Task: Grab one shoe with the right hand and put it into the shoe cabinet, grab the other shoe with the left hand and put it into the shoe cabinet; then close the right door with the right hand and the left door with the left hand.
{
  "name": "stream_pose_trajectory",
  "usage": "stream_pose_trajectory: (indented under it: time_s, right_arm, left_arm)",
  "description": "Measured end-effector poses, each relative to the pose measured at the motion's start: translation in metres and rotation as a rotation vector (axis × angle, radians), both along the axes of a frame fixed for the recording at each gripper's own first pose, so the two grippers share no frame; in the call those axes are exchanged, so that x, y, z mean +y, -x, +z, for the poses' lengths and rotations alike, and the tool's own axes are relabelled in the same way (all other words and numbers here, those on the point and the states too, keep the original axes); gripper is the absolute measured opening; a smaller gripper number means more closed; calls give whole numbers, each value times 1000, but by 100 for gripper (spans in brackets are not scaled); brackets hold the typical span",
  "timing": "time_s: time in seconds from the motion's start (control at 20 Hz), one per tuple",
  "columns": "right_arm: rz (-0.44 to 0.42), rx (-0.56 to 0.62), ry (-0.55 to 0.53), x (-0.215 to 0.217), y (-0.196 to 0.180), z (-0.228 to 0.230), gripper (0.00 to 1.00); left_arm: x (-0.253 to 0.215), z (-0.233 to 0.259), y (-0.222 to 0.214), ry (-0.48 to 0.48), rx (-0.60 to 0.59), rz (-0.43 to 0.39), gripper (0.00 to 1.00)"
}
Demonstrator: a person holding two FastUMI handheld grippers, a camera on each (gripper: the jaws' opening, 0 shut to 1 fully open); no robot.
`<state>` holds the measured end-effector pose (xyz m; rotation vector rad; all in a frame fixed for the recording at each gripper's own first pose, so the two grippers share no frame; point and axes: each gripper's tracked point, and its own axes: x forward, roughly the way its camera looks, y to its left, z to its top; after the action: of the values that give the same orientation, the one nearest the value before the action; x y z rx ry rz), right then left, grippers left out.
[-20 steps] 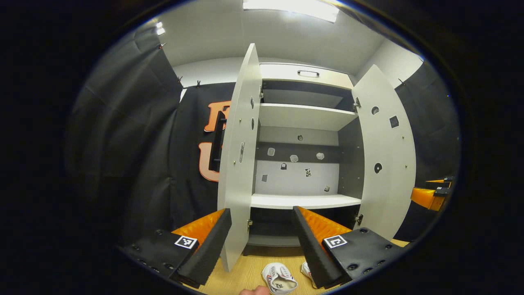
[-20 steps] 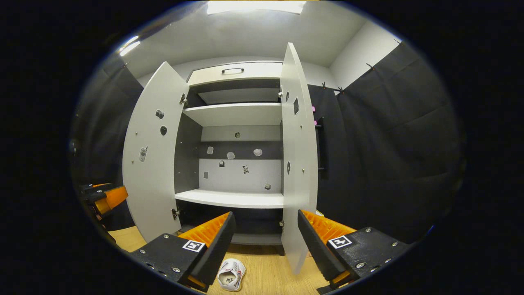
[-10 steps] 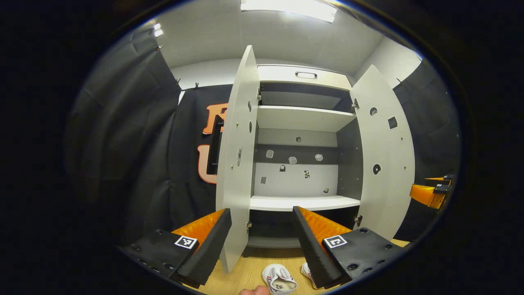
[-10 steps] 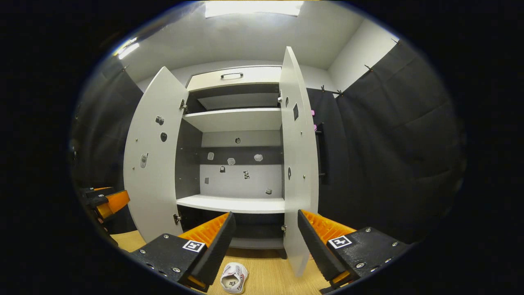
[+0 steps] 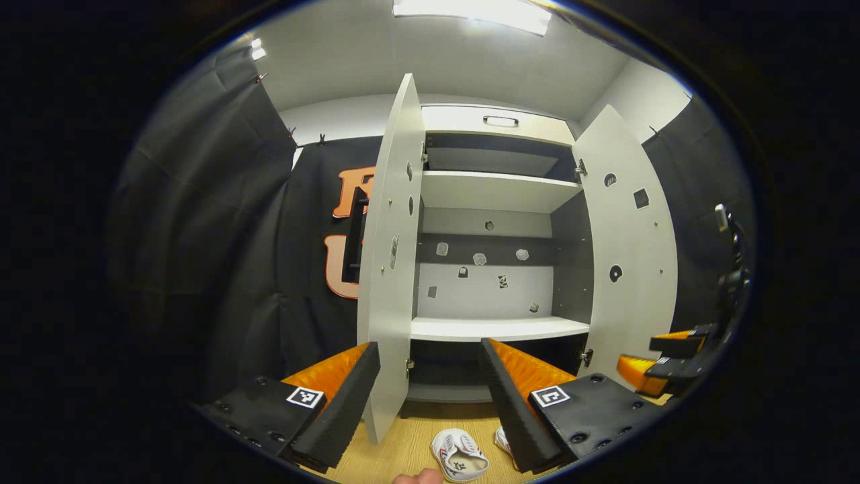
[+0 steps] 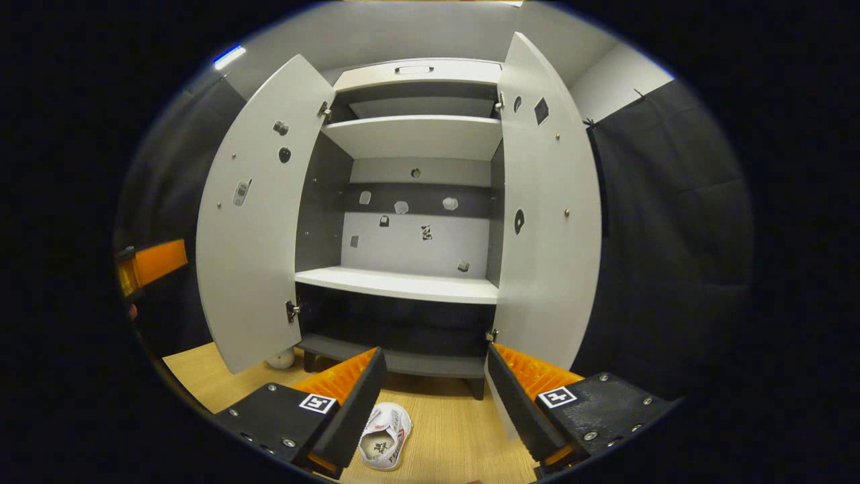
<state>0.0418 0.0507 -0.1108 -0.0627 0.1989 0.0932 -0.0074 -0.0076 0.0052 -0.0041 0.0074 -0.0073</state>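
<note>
A white shoe (image 5: 459, 454) lies on the wooden floor in front of the shoe cabinet (image 5: 494, 329). A second white shoe (image 5: 502, 440) beside it is partly hidden by my finger. In the left gripper view, my left gripper (image 5: 430, 403) hangs open above the shoes with nothing between its fingers. The right gripper view shows one shoe (image 6: 385, 437) on the floor, just below my open right gripper (image 6: 433, 396). Both cabinet doors, the left door (image 6: 252, 222) and the right door (image 6: 547, 222), stand wide open. The white shelf (image 6: 403, 286) is bare.
The right gripper (image 5: 662, 366) appears at the far right of the left gripper view, and the left gripper (image 6: 151, 262) at the left edge of the right gripper view. A small white object (image 6: 279, 359) sits on the floor under the left door. Black cloth flanks the cabinet.
My right gripper has dropped lower and moved in toward the cabinet front, so the cabinet now looms larger and higher in its view. My left gripper has barely moved.
</note>
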Motion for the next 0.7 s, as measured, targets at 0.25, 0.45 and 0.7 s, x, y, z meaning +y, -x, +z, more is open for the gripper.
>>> stream_pose_trajectory:
  time_s: [0.25, 0.45, 0.7]
  right_arm:
    - [21, 213, 39, 19, -16, -113, 92]
    - [42, 464, 50, 31, -2, -223, 92]
    - [31, 601, 73, 29, 1, -286, 90]
  left_arm:
    - [8, -6, 7, -16, 4, 22, 96]
    - [14, -15, 11, -16, 21, 35, 96]
    - [23, -23, 12, -2, 42, 52, 96]
